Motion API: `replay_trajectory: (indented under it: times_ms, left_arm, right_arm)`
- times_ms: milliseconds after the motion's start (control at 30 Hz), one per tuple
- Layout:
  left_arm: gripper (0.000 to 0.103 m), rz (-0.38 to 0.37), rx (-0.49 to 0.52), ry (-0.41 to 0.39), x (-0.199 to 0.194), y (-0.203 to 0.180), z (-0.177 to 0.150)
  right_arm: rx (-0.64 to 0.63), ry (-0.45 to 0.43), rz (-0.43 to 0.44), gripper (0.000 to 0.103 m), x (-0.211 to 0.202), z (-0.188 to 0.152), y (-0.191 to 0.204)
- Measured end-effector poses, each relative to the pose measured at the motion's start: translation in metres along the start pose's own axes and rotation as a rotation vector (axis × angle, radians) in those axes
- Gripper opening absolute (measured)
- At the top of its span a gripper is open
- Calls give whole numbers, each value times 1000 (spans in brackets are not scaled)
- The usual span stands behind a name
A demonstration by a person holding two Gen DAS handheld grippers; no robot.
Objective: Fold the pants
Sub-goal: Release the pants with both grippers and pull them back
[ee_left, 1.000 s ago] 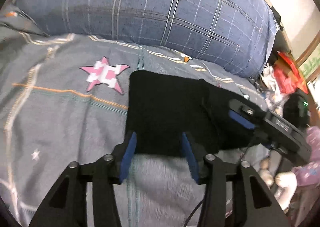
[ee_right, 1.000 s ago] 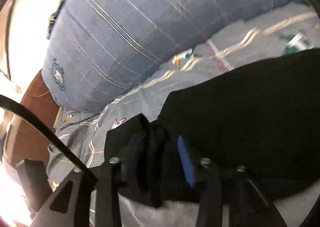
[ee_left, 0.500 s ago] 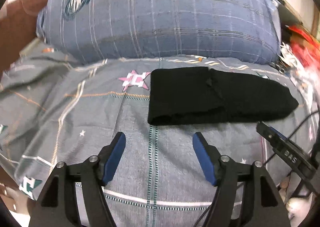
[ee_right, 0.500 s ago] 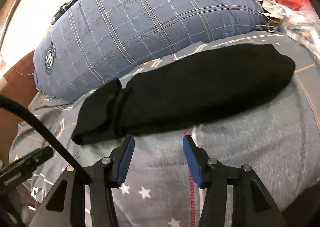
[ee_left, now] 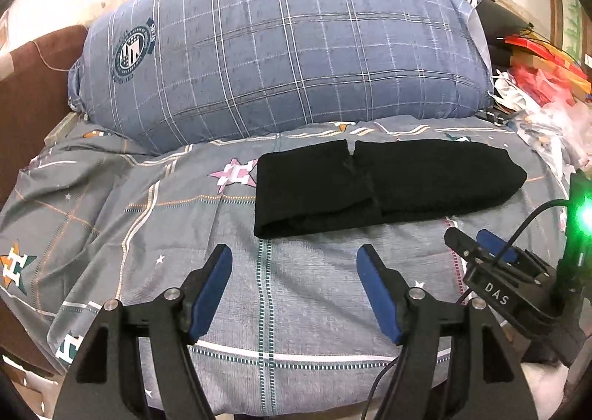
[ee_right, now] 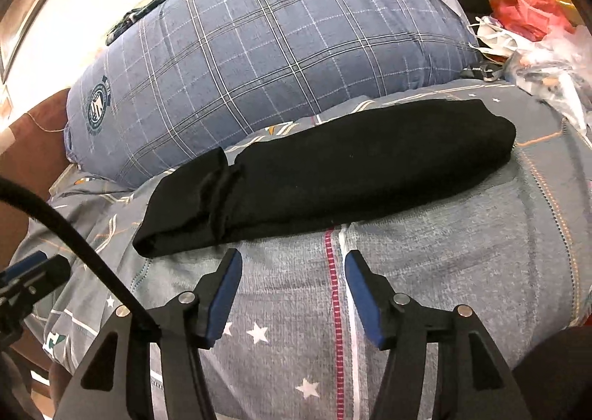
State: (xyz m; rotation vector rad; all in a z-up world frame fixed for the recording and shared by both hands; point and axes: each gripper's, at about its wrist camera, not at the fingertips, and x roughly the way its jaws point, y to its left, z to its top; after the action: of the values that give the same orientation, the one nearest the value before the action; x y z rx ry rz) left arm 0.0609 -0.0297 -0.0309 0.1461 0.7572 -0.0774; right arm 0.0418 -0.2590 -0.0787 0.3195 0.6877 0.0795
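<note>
Pants (ee_left: 384, 187) folded into a long black bundle on the bedspread (ee_left: 296, 309), just before the pillow (ee_left: 288, 50). At twelve o'clock of left tongs (ee_left: 294, 264) and right tongs (ee_right: 292, 268), apart from both. Both spread, just opened wider, pinching nothing.

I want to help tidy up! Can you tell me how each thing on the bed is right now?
black pants: folded into a long bundle, lying flat on the bedspread, nothing touching them.
left gripper: open, empty, short of the pants; jaws have just been opening.
right gripper: open, empty, short of the pants; jaws have just been opening.
plaid pillow: plump, lying behind the pants.
bedspread: spread out, slightly wrinkled.
</note>
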Motion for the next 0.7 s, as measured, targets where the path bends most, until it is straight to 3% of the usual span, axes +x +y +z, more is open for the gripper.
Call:
replay_trajectory:
  times_ms: [700]
  left_arm:
    - [70,-23,5,46,15,-11,-6]
  right_arm:
    - [23,58,-23,66,17,-7,-10]
